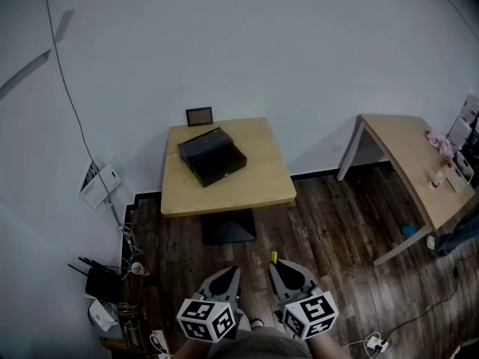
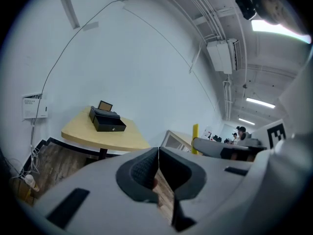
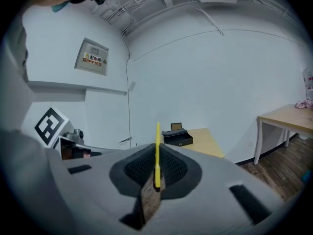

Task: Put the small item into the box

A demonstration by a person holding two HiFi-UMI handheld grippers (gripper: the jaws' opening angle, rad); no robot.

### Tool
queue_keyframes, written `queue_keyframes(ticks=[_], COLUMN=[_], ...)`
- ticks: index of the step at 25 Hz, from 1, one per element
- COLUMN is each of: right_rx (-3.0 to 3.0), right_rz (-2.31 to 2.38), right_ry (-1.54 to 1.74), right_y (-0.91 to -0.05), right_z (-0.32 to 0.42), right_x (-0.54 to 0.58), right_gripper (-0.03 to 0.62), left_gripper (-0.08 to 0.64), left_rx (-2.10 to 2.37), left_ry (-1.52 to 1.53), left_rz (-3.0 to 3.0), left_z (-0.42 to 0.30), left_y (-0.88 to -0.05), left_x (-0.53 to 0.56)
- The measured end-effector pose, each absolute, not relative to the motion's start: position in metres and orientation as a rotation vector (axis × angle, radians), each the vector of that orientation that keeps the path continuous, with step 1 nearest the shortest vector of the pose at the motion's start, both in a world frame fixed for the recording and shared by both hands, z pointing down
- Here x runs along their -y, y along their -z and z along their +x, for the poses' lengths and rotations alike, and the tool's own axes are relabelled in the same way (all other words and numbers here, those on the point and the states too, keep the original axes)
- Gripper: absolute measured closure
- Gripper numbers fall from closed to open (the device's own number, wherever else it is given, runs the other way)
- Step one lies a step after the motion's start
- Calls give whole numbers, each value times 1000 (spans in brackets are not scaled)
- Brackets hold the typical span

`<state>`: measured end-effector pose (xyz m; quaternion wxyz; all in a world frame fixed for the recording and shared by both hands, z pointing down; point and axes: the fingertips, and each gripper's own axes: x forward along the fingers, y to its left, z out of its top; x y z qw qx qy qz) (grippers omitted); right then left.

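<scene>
A black box (image 1: 212, 156) lies with its lid on, on a small square wooden table (image 1: 269, 178) against the white wall; it also shows in the left gripper view (image 2: 106, 120) and the right gripper view (image 3: 178, 137). A thin yellow stick-like item (image 3: 157, 153) stands upright between the pads of my right gripper (image 3: 156, 180), which is shut on it; its tip shows in the head view (image 1: 274, 257). My left gripper (image 2: 157, 173) is shut with nothing in it. Both grippers (image 1: 224, 283) (image 1: 288, 279) hang low, well short of the table.
A small framed picture (image 1: 199, 116) leans on the wall behind the box. A second wooden table (image 1: 419, 163) with small things stands at the right. Routers and cables (image 1: 112, 290) clutter the floor at the left. Dark wooden floor lies between me and the table.
</scene>
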<state>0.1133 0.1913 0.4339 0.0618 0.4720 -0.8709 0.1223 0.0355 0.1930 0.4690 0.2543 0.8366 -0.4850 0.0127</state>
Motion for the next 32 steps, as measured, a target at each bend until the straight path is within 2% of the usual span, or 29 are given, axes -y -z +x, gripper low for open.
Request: queue_keyframes(ticks=[16,32], right_rx=[2675,2675], right_rz=[1443,1433], right_ry=[-464,-465], right_y=[-439,-437], right_z=[136,119], right_x=[-155,-22], right_gripper=[574,574], left_gripper=[555,557], left_rx=[1328,1343], left_ry=[-32,-32], left_rz=[2244,2218], left_z=[52,27], left_y=[-473,-482], left_x=[-154,-27])
